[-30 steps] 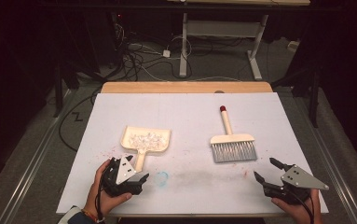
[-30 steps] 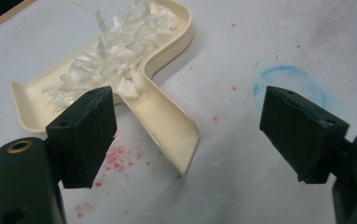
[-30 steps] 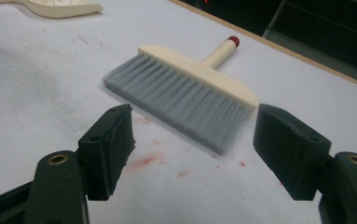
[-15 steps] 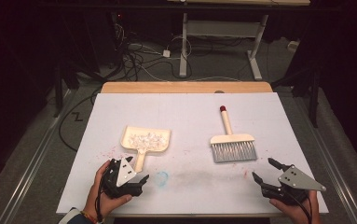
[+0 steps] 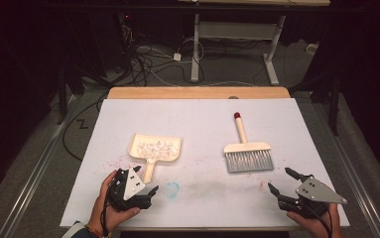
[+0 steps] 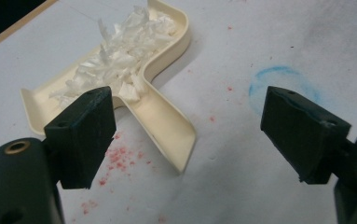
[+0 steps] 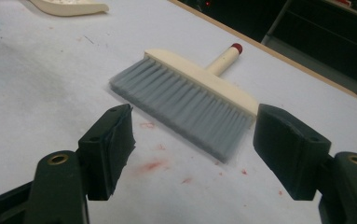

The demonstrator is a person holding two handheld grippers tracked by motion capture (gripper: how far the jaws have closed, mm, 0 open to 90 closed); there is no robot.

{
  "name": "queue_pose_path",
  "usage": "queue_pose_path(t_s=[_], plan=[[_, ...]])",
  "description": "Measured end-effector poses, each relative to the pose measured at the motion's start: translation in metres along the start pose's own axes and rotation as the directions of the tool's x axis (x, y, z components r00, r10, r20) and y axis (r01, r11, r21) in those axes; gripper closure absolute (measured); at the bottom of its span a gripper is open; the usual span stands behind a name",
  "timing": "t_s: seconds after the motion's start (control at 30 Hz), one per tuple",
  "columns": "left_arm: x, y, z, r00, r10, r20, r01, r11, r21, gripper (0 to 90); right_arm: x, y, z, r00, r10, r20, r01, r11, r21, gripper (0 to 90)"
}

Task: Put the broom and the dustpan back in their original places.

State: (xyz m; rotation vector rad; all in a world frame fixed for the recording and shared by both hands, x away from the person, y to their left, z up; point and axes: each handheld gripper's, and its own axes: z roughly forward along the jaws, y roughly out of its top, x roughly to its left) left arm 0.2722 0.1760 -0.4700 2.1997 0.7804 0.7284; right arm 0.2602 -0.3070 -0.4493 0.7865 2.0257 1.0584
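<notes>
The left gripper hovers with fingers spread near the handle of the cream dustpan, which holds white paper shreds. The right gripper, fingers also spread, faces the grey-bristled hand brush lying on the white worktop.

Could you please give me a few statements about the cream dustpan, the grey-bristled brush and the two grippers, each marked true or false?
1. The cream plastic dustpan holds white paper shreds. True.
2. The left gripper is clamped on the dustpan's handle. False: its jaws stand open, with nothing between them.
3. The cream hand brush with grey bristles lies flat on the white table cover. True.
4. The right gripper holds the brush. False: it is open, and the brush lies apart from it.
5. The brush handle ends in a red tip. True.
</notes>
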Motion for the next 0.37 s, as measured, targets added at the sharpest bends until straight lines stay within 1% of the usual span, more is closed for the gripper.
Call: queue_pose_path(t_s=[0.03,0.2,0.27,0.3,0.37], plan=[[0.0002,0.0004,0.0005,1.0,-0.002,0.001,0.002,1.0,-0.002,17.2,0.0,0.0001,-0.0002,0.9999,-0.011,0.006,0.011,1.0,0.002,29.3],[-0.0023,0.0039,0.0032,0.9998,0.017,0.0,-0.017,0.9998,0.0,17.2,-0.0009,-0.0008,-0.0009,0.9998,-0.017,0.013,0.017,1.0,0.013,29.6],[-0.0031,0.0057,0.0042,0.9998,0.021,0.003,-0.021,0.9998,-0.001,17.3,-0.0009,-0.0009,-0.0003,0.9995,-0.027,0.015,0.027,0.999,0.029,29.4],[-0.0032,0.0062,0.0047,0.9999,0.016,0.002,-0.016,0.9999,-0.004,17.2,-0.0012,-0.0008,-0.0001,0.9993,-0.03,0.021,0.029,0.999,0.025,29.5],[-0.0032,0.0077,0.005,0.9999,0.015,0.003,-0.015,0.9999,-0.005,17.3,-0.0024,-0.0008,0.0002,0.9997,-0.02,0.017,0.019,1.0,0.024,29.4]])
